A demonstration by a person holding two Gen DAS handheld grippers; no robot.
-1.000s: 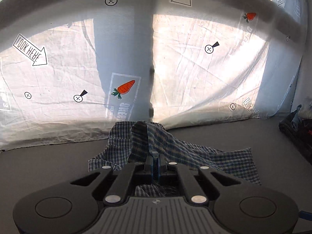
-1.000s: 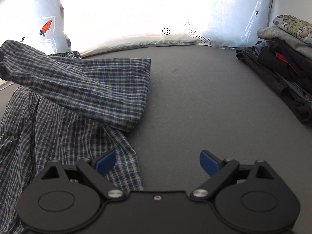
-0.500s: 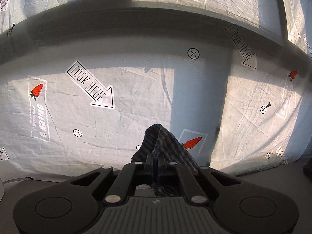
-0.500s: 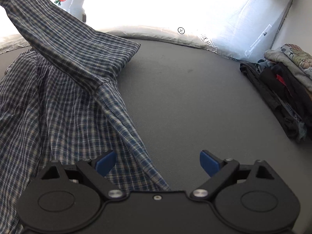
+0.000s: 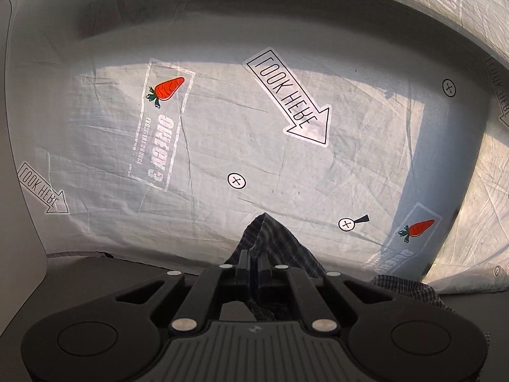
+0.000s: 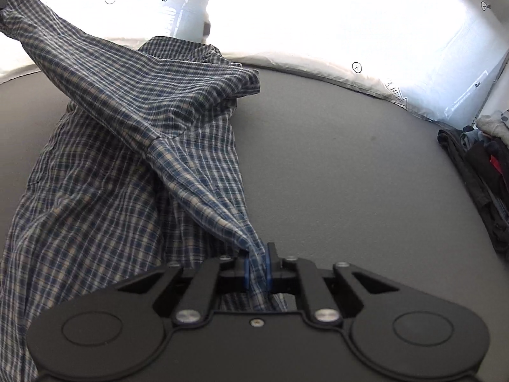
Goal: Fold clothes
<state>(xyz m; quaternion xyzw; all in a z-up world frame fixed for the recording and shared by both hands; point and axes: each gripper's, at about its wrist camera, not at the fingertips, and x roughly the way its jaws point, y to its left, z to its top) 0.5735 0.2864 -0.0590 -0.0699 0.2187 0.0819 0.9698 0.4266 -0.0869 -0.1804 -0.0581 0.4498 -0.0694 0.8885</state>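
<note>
- The right gripper, wide apart and empty a second ago beside the shirt's edge, is closing now, with a bunched edge of the plaid shirt already pinched between its blue pads.
- The left gripper is clamped narrow on another corner of the shirt – that corner pokes up past its fingertips, and the view behind has swung from the dark tabletop to the printed white sheet hung at the table's far edge.
- The shirt lies on the table's left half, one sleeve stretched taut up toward the top-left corner.
- A pile of other clothes sits at the right edge.
- With both corners gripped, the shirt looks ready to be spread or lifted – the fold itself is not yet made.
</note>
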